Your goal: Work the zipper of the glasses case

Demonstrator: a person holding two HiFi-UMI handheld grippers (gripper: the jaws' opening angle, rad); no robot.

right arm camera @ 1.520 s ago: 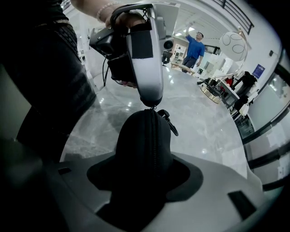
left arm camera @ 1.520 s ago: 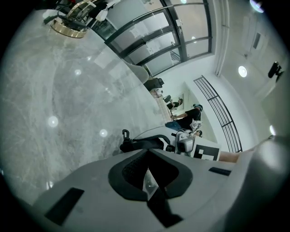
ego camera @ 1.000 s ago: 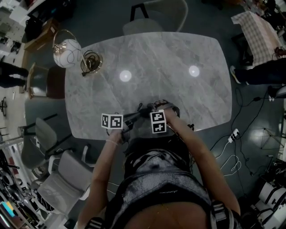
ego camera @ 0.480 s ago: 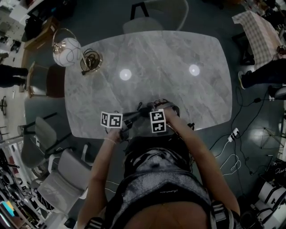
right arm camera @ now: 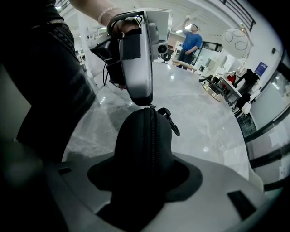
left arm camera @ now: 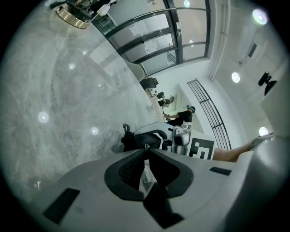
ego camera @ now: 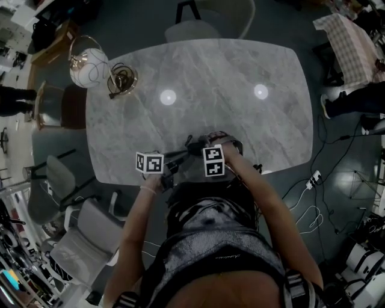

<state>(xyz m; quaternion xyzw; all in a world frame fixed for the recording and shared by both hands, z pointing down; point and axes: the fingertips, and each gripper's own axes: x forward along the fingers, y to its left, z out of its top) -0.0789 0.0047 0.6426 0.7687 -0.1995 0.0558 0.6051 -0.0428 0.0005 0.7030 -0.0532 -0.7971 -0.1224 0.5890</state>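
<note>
Where the oval bench (ego camera: 240, 66) fills the middle of the head view, its pale grey, veined marble top is polished enough to show two ceiling lights as round bright spots. A dark grey floor (ego camera: 337, 138) surrounds the bench. A shell-backed chair (ego camera: 210, 18) stands at the bench's far edge, loose cables (ego camera: 313, 180) trail off its right end, and a checked cloth (ego camera: 349, 42) lies well beyond that end. At the bench's far left corner stand a white globe lamp (ego camera: 88, 62) and, beside it, a ringed brass base (ego camera: 123, 80). The left gripper view shows dark-framed glazing (left arm camera: 154, 41) past the bench. The glasses case (right arm camera: 142, 149) is at the bench's near edge, a rounded black shell of matte fabric. Its zipper (right arm camera: 149, 136) runs as a fine ribbed seam over the crown, and a black clip (right arm camera: 171, 122) hangs free at its far end. The right gripper (right arm camera: 144, 176) points steeply down at the bench, its jaws spread wide and clamped on the body of the case. The left gripper (left arm camera: 146, 147) lies nearly level over the near edge, its ribbed jaws drawn almost together. Their tips pinch the small metal zipper pull (right arm camera: 152, 107) at the case's far end.
</note>
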